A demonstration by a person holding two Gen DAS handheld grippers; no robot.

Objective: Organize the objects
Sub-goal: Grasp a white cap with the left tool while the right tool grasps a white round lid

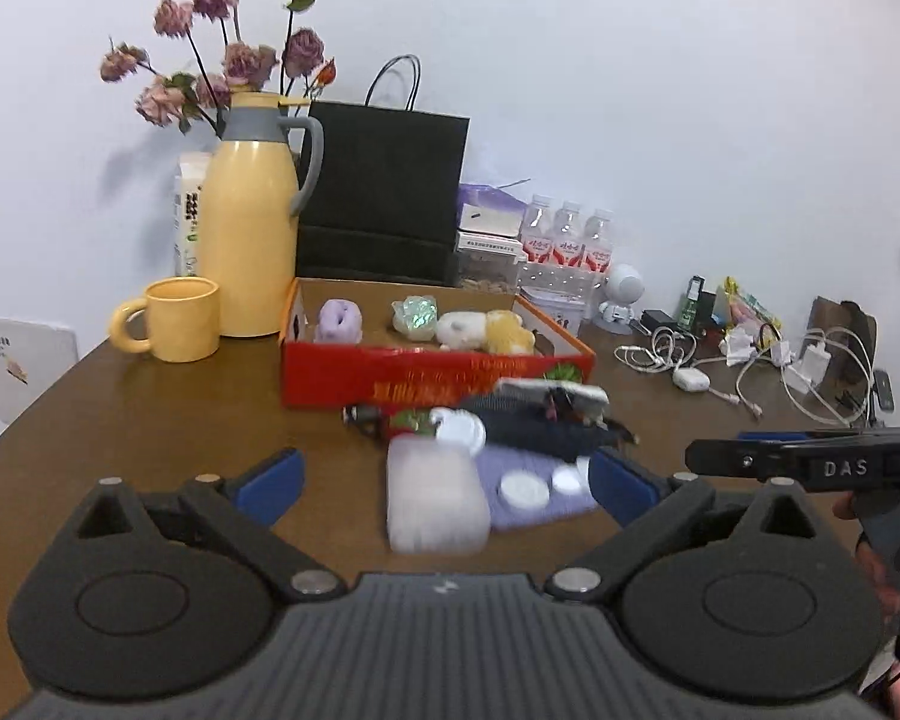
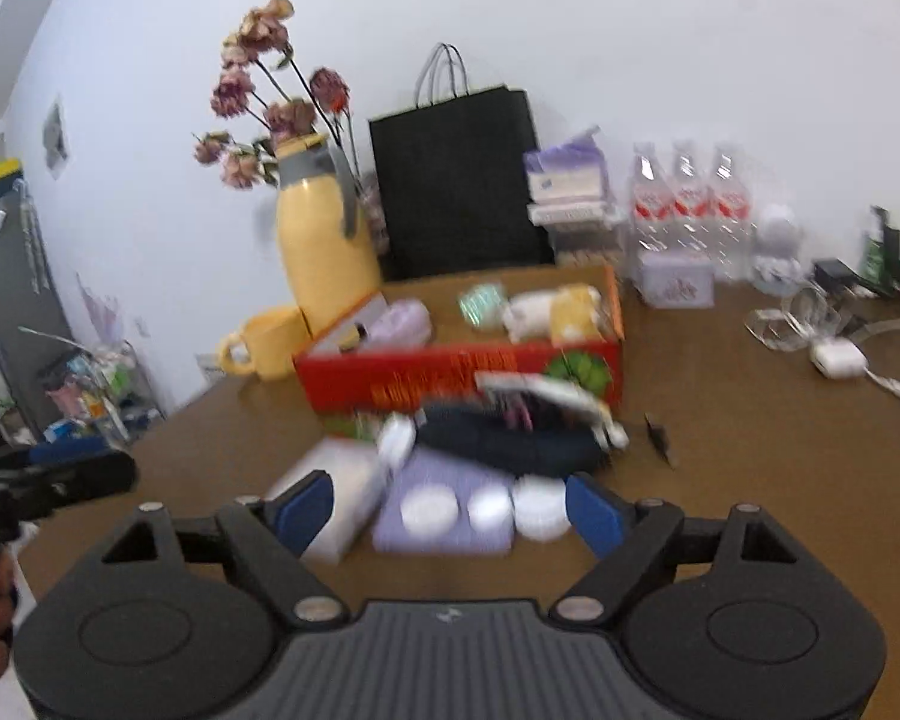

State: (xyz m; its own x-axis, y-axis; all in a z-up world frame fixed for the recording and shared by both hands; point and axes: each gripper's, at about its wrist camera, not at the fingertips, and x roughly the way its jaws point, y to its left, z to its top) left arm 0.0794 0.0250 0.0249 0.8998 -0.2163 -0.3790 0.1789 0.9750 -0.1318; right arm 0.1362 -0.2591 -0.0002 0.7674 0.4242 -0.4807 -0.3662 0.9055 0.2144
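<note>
Your left hand-held gripper (image 1: pixel 447 483) and right hand-held gripper (image 2: pixel 450 510) gape wide, holding nothing. Only the right view shows a cluttered rack (image 2: pixel 99 387) beyond the brown surface (image 1: pixel 150 408); the red box (image 1: pixel 435 375) sits mid-surface.

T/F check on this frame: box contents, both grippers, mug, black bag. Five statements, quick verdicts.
1. The red box holds soft toys. True.
2. The left gripper is clamped on the white container. False: its jaws stand wide, nothing gripped.
3. The yellow mug stands beside the yellow jug. True.
4. The black bag lies flat on the table. False: it stands upright behind the box.
5. The right gripper is open. True.
</note>
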